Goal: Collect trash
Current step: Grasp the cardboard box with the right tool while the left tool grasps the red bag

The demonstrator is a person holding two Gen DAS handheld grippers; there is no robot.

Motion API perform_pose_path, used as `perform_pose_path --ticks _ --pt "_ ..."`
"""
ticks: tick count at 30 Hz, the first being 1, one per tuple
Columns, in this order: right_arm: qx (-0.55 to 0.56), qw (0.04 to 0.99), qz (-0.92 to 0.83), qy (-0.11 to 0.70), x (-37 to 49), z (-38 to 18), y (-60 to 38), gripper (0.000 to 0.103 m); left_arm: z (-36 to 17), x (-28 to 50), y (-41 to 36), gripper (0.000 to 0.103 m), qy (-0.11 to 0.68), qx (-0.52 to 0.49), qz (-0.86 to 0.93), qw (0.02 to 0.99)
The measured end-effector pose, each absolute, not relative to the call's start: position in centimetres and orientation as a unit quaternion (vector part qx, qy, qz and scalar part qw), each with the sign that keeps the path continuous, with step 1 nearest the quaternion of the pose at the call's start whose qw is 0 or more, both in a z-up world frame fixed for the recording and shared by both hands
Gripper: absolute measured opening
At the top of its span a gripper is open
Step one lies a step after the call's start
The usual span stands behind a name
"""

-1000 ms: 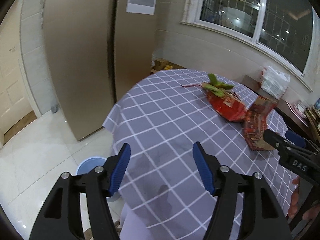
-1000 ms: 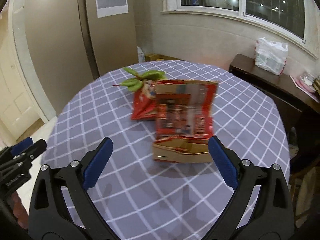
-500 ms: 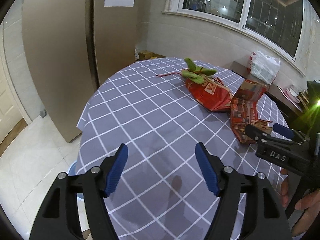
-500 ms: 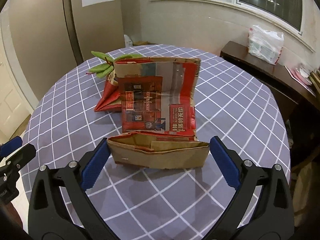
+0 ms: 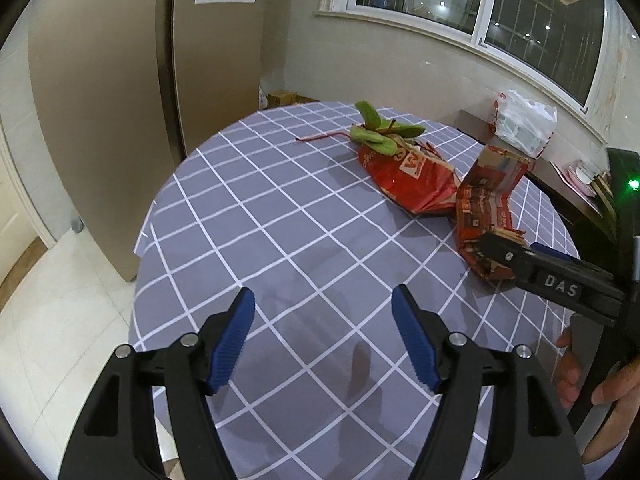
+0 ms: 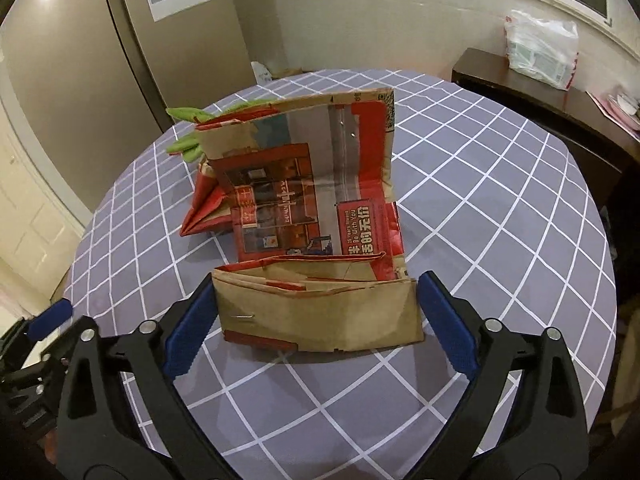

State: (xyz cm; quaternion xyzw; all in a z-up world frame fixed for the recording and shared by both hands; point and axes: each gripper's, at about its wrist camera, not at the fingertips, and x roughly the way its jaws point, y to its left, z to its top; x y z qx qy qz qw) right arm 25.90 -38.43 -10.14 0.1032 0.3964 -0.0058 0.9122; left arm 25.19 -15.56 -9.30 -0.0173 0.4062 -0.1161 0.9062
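Note:
A printed red-and-brown paper bag [image 6: 316,200] stands folded on the grey checked table [image 6: 500,208]. Its brown base lies between the jaws of my right gripper [image 6: 318,280], which are closing. The blue pads [image 6: 444,312] sit right at the base's two ends and the paper is not squeezed. Behind it lie a crumpled red snack bag [image 5: 412,176] and green leafy scraps [image 5: 376,132]. My left gripper [image 5: 323,294] hovers open over bare tablecloth at the near left, holding nothing. In the left wrist view the right gripper [image 5: 516,248] reaches the paper bag [image 5: 484,204].
A tall beige fridge [image 5: 120,80] stands left of the table, with tiled floor below. A dark sideboard [image 6: 540,96] at the right carries a white plastic bag [image 6: 540,48]. A person's hand [image 5: 612,392] holds the right gripper.
Both grippers came forward and lower over the table. The right one closed in on the paper bag until its base lay between the jaws.

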Motion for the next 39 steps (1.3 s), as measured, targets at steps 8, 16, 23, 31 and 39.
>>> perform_pose_path --ticks 8,16,23,31,39 --pt "0.098 0.925 0.01 0.367 24.5 -8.0 -37.9 0.05 -9.0 26.0 -17.0 0.07 0.406 -0.014 -0.138 0.903" --pt "0.17 0.906 -0.023 0.387 24.9 -9.7 -41.8 0.094 -8.8 25.8 -19.6 0.073 0.398 0.011 -0.164 0.902" --pt "0.115 0.9 -0.017 0.421 27.9 -10.9 -42.1 0.097 -9.7 25.7 -20.6 0.074 0.409 0.027 -0.167 0.897" --pt "0.157 0.902 -0.014 0.401 27.8 -10.8 -44.3 0.034 -9.9 26.6 -20.0 0.074 0.415 0.018 -0.162 0.895" --pt "0.201 0.902 -0.041 0.379 27.1 -10.0 -46.7 0.009 -9.2 28.8 -22.1 0.078 0.409 0.017 -0.179 0.894"
